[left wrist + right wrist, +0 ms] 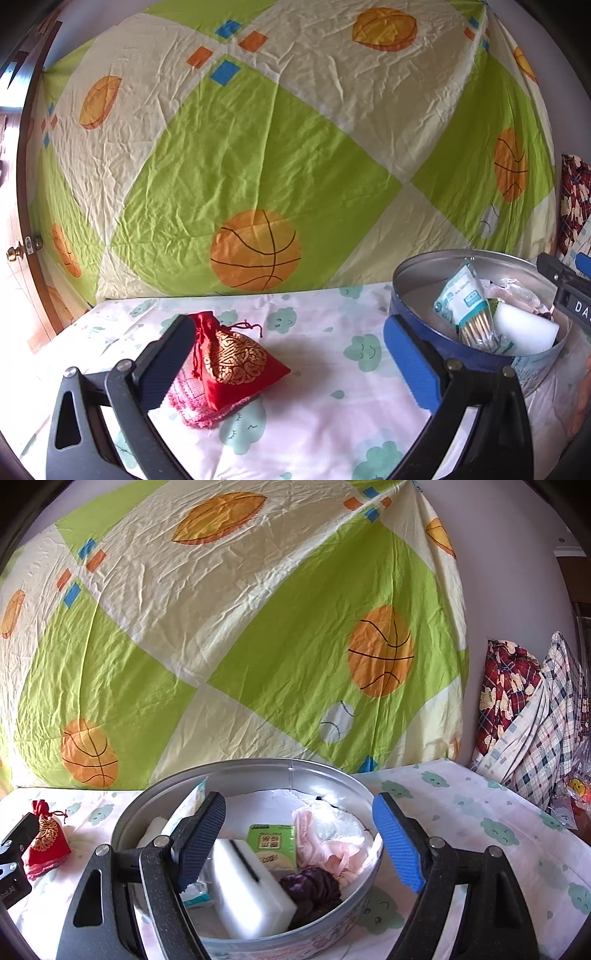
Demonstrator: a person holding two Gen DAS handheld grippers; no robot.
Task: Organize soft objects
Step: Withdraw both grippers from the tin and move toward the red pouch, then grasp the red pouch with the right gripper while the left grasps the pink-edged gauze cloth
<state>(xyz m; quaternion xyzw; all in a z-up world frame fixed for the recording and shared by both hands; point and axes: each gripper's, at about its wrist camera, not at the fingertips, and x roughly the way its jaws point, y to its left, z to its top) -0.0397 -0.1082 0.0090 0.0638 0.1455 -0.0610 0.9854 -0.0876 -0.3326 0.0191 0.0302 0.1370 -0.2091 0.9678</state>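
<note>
In the left wrist view, the left gripper [288,363] is spread wide with nothing pinched. A red drawstring pouch [236,363] with gold patterns sits between its fingers, right beside the black finger [162,365] at the lower left, and I cannot tell if they touch. The pouch rests on a pink knitted cloth [195,402], on the cloud-print sheet [332,406]. At the right of that view stands a round metal tin [413,273], with the blue finger [410,365] in front of its wall. In the right wrist view, the right gripper [299,840] is spread wide too, holding nothing, low in the middle over the tin [236,771]. Inside the tin lie a white sponge block [251,890], a green packet [275,843], a pink cloth [325,843], a dark purple knitted thing [314,890] and a packet of toothpicks [467,310]. A big basketball sheet [229,635] hangs behind. Plaid bedding [532,709] is piled at the right.
</note>
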